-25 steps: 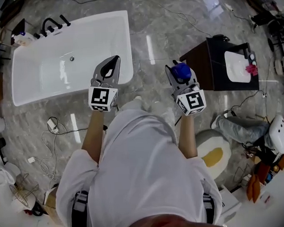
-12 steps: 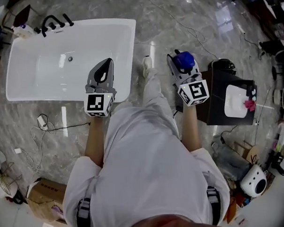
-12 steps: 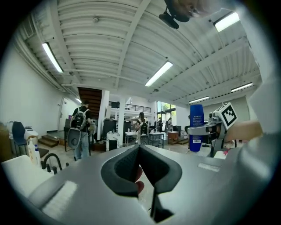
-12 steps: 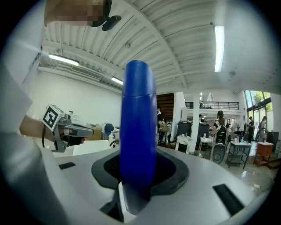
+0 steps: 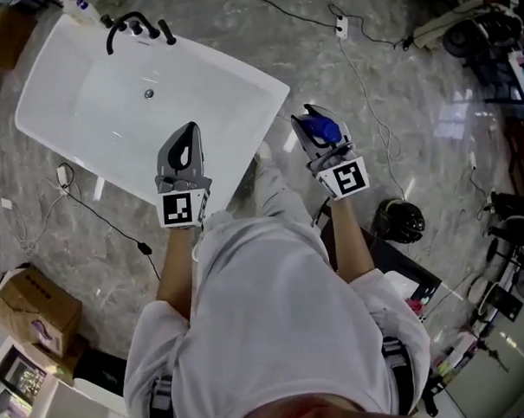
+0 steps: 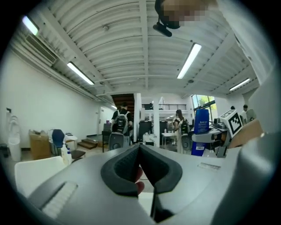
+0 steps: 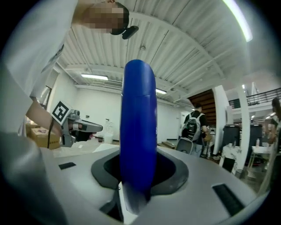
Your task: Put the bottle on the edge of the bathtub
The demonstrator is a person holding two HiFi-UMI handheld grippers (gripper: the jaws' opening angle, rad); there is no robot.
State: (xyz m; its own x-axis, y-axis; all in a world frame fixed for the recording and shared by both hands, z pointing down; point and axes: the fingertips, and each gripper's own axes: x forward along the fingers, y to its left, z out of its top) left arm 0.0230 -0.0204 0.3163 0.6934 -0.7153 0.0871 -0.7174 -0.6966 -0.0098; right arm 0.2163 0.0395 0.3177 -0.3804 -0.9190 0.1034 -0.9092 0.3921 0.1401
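Note:
A blue bottle (image 5: 322,126) stands upright between the jaws of my right gripper (image 5: 315,132), which is shut on it. In the right gripper view the blue bottle (image 7: 138,132) fills the middle, clamped low down by my right gripper (image 7: 138,169). This gripper hangs over the marble floor, just right of the white bathtub's (image 5: 230,68) near corner. My left gripper (image 5: 188,139) is over the tub's near rim, shut with nothing in it. Its pads meet in the left gripper view at my left gripper (image 6: 140,149), and the blue bottle (image 6: 201,125) shows at the right.
A black faucet (image 5: 133,27) and a small bottle (image 5: 80,6) sit at the tub's far end. Cables (image 5: 115,223) run over the floor left of the tub. A cardboard box (image 5: 32,309) lies lower left, a round black object (image 5: 399,219) to the right.
The person has turned, so the tub now lies slantwise. Both grippers have swung along with the person, the bottle still held. The dark cabinet with the basin has left the view.

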